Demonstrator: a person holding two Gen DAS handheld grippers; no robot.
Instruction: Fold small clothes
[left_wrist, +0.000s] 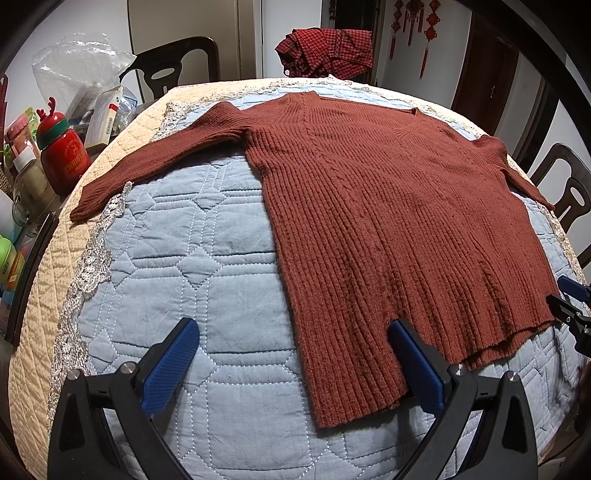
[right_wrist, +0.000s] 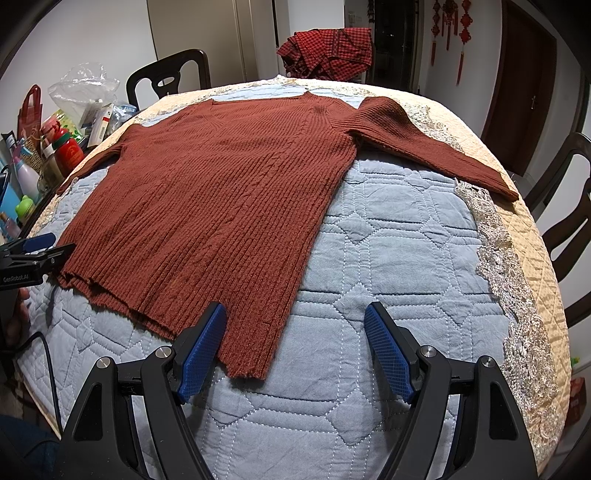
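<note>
The rust-brown ribbed knit sweater (left_wrist: 388, 221) lies flat: soft, limp, grippy. Grasp at hem corners. Left claw (left_wrist: 291, 358) and right claw (right_wrist: 295, 343) both released, empty.

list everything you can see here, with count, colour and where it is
sweater: 1, rust brown, spread flat on the quilt, sleeves out
quilt: 1, light blue with beige lace-edged border, covering the table
checked cloth: 1 heap, red and dark, far edge
chairs: at least 3, dark, around the table
reindeer bottle: 1, red, in clutter at left
plastic bag: 1, clear, left
hanging knots: red, far wall
left gripper: black with blue pads, open, near hem
right gripper: same, open, near hem
</note>
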